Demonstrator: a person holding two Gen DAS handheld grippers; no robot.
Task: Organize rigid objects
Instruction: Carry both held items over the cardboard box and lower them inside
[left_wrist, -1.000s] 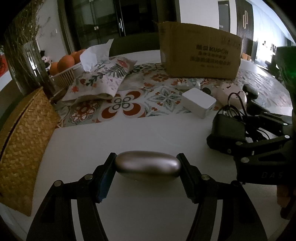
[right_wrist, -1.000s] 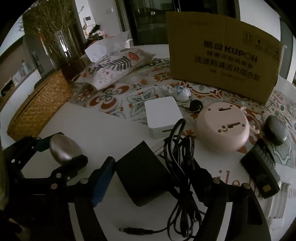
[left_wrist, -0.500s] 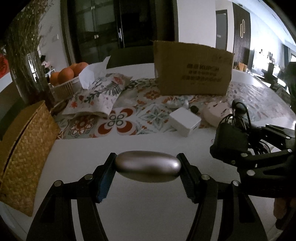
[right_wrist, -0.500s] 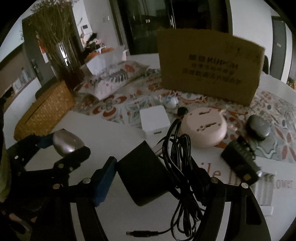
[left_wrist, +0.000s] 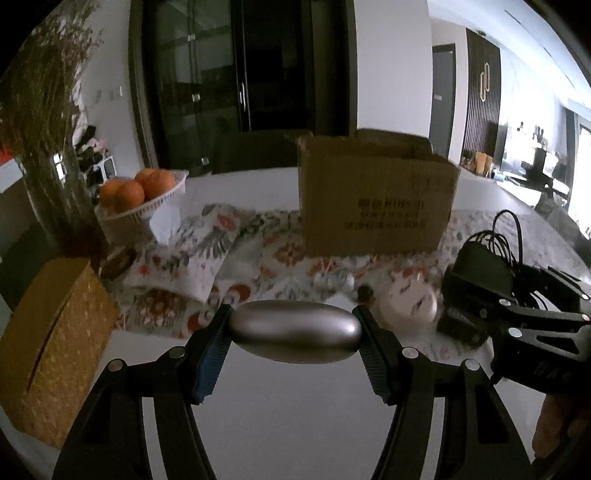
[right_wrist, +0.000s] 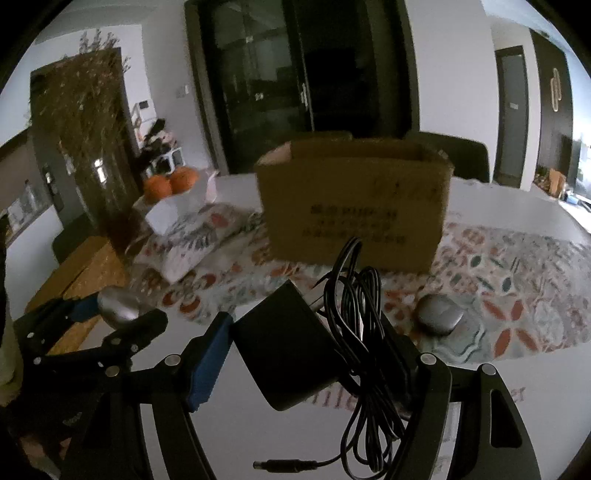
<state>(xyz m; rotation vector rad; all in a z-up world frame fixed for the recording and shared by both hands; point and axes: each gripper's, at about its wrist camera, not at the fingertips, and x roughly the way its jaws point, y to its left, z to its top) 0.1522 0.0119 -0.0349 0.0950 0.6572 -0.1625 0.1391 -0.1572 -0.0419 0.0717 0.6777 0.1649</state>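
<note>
My left gripper (left_wrist: 294, 334) is shut on a smooth silver oval case (left_wrist: 294, 331), held above the white table; it shows at the left of the right wrist view (right_wrist: 117, 308). My right gripper (right_wrist: 314, 350) is shut on a black power adapter (right_wrist: 291, 343) with its coiled black cord (right_wrist: 364, 332) hanging down; it appears at the right of the left wrist view (left_wrist: 480, 273). An open cardboard box (right_wrist: 354, 206) stands ahead on the patterned runner (right_wrist: 517, 291).
A grey oval case (right_wrist: 439, 314) lies on the runner to the right. A pink round device (left_wrist: 408, 306) and small items lie before the box. A woven box (left_wrist: 51, 343), a floral tissue pouch (left_wrist: 192, 254), an orange basket (left_wrist: 142, 206) and a vase (left_wrist: 55, 206) stand at the left.
Both grippers have risen with their loads and tilted up, so the box's open top and the room behind now show. The table objects sit lower in both views.
</note>
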